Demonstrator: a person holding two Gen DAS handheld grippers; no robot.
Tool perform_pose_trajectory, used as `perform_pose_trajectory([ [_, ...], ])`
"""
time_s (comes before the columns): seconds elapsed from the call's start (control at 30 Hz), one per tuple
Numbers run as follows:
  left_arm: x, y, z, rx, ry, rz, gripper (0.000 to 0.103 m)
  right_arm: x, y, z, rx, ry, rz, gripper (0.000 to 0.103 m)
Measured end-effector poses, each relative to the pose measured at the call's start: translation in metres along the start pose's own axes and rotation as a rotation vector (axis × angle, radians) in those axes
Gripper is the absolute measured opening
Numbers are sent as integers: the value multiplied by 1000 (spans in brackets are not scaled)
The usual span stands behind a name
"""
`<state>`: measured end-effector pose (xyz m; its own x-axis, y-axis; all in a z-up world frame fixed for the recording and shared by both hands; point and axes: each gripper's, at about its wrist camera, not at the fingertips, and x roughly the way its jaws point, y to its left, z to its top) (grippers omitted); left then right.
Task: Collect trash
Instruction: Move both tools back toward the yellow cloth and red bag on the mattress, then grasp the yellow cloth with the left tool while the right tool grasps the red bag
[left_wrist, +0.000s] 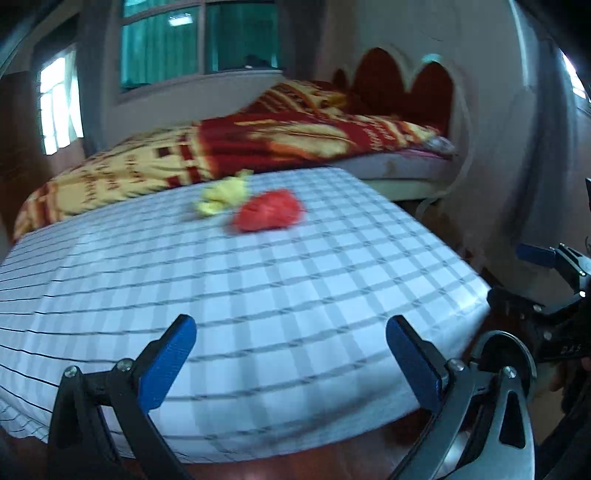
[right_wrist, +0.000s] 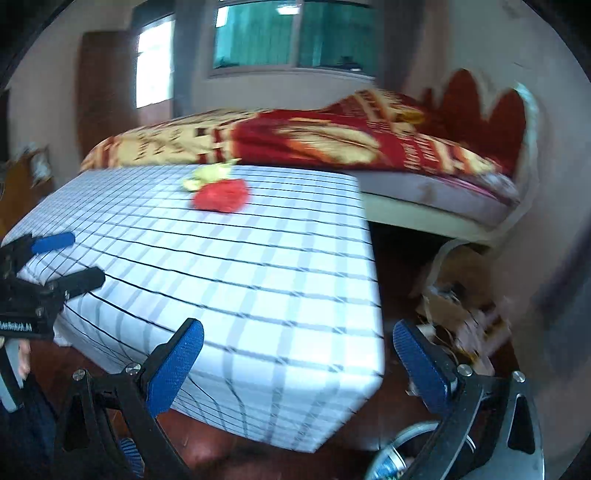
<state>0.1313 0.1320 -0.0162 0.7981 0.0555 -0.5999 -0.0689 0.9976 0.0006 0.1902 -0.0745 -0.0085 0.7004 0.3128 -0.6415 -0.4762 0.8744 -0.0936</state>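
Observation:
A crumpled red piece of trash (left_wrist: 267, 215) and a crumpled yellow piece (left_wrist: 222, 196) lie side by side on the far part of a table covered with a white checked cloth (left_wrist: 258, 314). Both also show in the right wrist view, red (right_wrist: 221, 199) and yellow (right_wrist: 207, 176). My left gripper (left_wrist: 291, 363) is open and empty over the table's near edge. My right gripper (right_wrist: 297, 363) is open and empty over the table's near right corner. The right gripper also shows at the right of the left view (left_wrist: 546, 280).
A bed with a red and yellow blanket (left_wrist: 258, 147) and red headboard (left_wrist: 406, 85) stands behind the table. Cardboard clutter (right_wrist: 461, 314) lies on the floor right of the table. A round metal rim (right_wrist: 402, 454) shows below my right gripper.

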Motion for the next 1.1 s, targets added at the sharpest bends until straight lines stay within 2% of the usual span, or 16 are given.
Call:
perform_pose_trajectory([
  [0.17,19,53,17,-27,-4,79,103,45,40,45,-46,28,59,103],
  [0.3,42,80,26,-31,5,119,102,91,71,81,-70,41,103,103],
  [0.47,70,109,31,-57,28,127,97,142,91,110,-84,69,129,103],
  [0.7,119,125,52,-60,75,110,97,221,102,145,-85,147,153,102],
  [0.77,132,125,59,-59,86,96,97,239,104,149,-96,171,150,93],
  [0.83,145,125,67,-57,97,82,97,256,102,152,-96,199,161,77],
  [0.93,165,122,82,-45,101,64,97,273,94,160,-96,205,174,70],
  [0.97,171,121,88,-44,101,56,97,277,90,163,-95,205,171,62],
  [1.03,184,119,100,-40,101,40,97,286,77,170,-83,208,152,54],
  [1.1,199,116,109,-27,111,38,97,295,59,175,-64,211,122,52],
])
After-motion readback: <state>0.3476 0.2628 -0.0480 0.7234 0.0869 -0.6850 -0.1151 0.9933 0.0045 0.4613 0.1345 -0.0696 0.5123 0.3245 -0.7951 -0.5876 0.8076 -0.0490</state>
